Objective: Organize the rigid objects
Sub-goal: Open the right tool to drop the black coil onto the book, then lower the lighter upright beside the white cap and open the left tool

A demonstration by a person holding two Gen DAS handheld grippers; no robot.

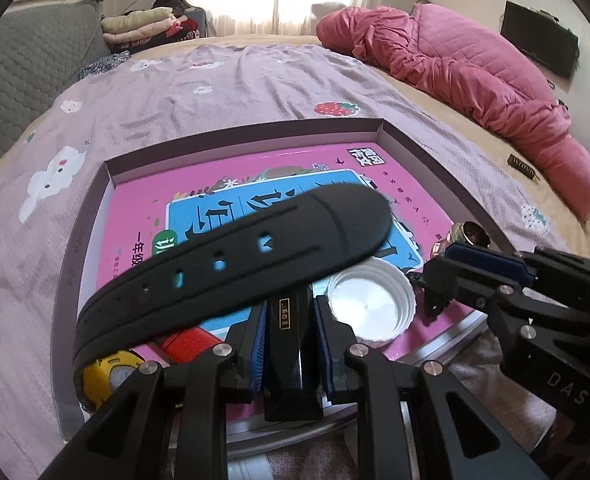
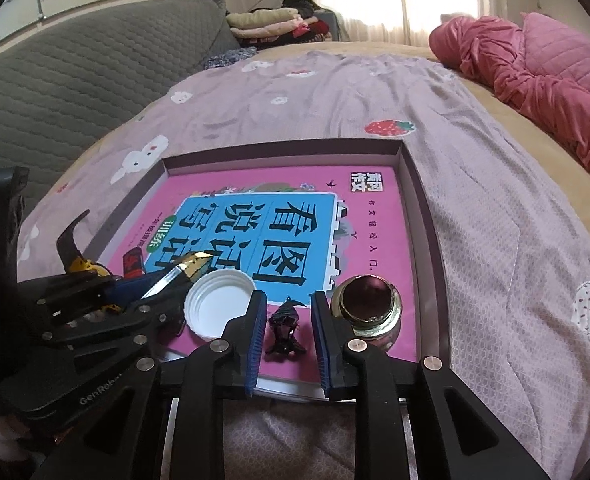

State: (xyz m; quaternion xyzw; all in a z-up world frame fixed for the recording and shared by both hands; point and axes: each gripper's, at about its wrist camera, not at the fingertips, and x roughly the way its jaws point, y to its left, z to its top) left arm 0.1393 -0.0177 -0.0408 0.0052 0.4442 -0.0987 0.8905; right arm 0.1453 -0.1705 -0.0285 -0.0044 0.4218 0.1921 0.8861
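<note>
**A:** Left wrist view: the left gripper [image 1: 291, 344] is clenched on a slim black bar with a gold label [image 1: 286, 316]. A black watch strap [image 1: 231, 256] arches over it, near the tray's [image 1: 427, 160] near-left corner. Mid-placing step, I'd guess?

**B:** Looks it. Right wrist view: the right gripper [image 2: 286, 332] is released, pads clear either side of a small dark claw clip [image 2: 285, 326] lying on the pink book [image 2: 379, 240] by the tray's near edge, between the white lid [image 2: 219, 304] and the glass jar [image 2: 369, 306].

**A:** So next, the right backs off and the left sets its bar down in a bare spot.

**B:** Yeah. The clip's glossy, spiky, tiny.
</note>
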